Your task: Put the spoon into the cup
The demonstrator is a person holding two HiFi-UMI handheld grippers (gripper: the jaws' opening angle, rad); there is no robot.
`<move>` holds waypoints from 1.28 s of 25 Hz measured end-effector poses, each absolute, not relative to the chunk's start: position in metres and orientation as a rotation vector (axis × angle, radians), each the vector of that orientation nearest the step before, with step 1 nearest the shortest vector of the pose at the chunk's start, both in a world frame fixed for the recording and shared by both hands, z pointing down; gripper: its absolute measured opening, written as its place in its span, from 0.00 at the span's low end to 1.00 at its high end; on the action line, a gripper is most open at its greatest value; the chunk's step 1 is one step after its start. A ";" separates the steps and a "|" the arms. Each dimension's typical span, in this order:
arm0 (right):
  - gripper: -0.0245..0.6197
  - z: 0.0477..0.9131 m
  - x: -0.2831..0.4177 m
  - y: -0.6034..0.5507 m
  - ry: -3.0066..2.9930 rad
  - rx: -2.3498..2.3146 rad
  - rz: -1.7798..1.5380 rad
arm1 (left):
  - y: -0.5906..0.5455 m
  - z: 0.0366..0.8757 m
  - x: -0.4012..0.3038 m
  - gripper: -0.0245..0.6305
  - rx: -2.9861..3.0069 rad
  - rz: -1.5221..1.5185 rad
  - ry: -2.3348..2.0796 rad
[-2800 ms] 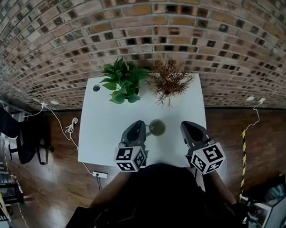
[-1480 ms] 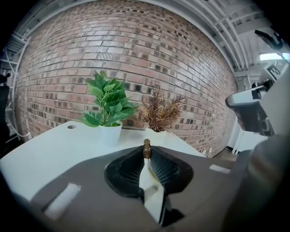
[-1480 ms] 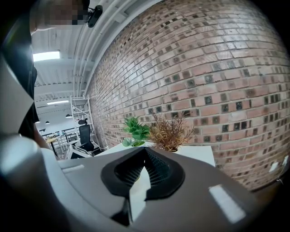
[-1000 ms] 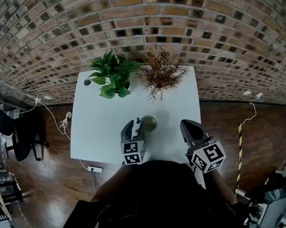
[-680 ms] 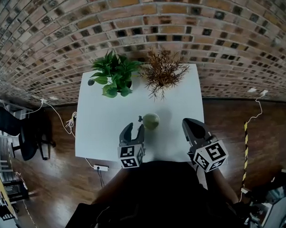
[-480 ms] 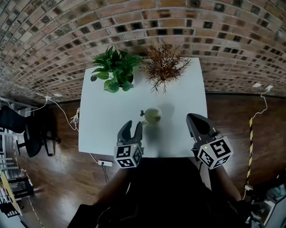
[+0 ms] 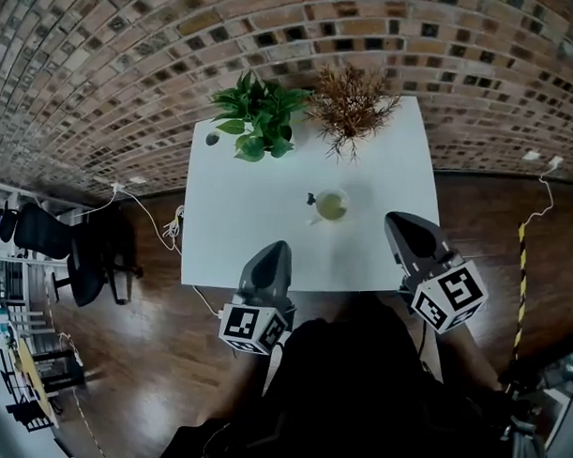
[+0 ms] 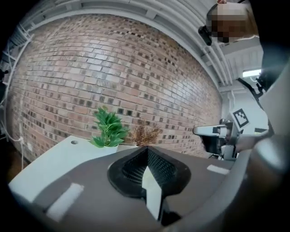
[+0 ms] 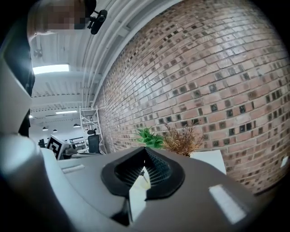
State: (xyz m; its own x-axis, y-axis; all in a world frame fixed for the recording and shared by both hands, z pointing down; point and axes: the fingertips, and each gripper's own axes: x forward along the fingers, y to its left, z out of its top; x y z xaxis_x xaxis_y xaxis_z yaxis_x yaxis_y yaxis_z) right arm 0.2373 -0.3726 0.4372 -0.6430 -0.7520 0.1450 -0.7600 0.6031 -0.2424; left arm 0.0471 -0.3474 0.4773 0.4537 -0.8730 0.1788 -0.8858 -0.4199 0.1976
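A greenish cup [image 7: 333, 207] stands on the white table [image 7: 239, 225], right of its middle. The dark handle of the spoon [image 7: 311, 198] sticks out of the cup on its left. My left gripper [image 7: 279, 244] hangs at the table's near edge, down and left of the cup and clear of it. Its jaws have just been closing and now meet with nothing between them [image 8: 146, 147]. My right gripper [image 7: 396, 218] is off to the cup's right near the table's right edge, shut and empty [image 9: 145, 148].
A green leafy plant [image 7: 254, 116] and a dry brown plant [image 7: 352, 101] stand at the table's far edge against the brick wall. A small dark object [image 7: 212, 138] lies at the far left corner. An office chair [image 7: 52, 241] and cables [image 7: 169, 227] are on the wooden floor to the left.
The left gripper has drawn back from the cup to the table's near edge, and its open jaws have shut. The right gripper has shifted back slightly. The spoon stays in the cup.
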 end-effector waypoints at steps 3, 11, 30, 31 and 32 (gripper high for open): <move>0.05 0.428 0.221 -0.350 -2.792 1.364 0.460 | -0.319 0.464 0.040 0.04 2.525 0.057 -1.422; 0.05 0.409 0.179 -0.271 -2.716 1.453 0.401 | -0.242 0.434 -0.015 0.04 2.608 -0.035 -1.316; 0.05 0.377 0.219 -0.136 -2.733 1.418 0.306 | -0.132 0.374 0.032 0.04 2.673 -0.145 -1.236; 0.05 0.374 0.226 -0.130 -2.744 1.392 0.296 | -0.124 0.371 0.042 0.04 2.657 -0.159 -1.237; 0.05 0.372 0.235 -0.123 -2.754 1.370 0.289 | -0.117 0.369 0.053 0.04 2.648 -0.161 -1.238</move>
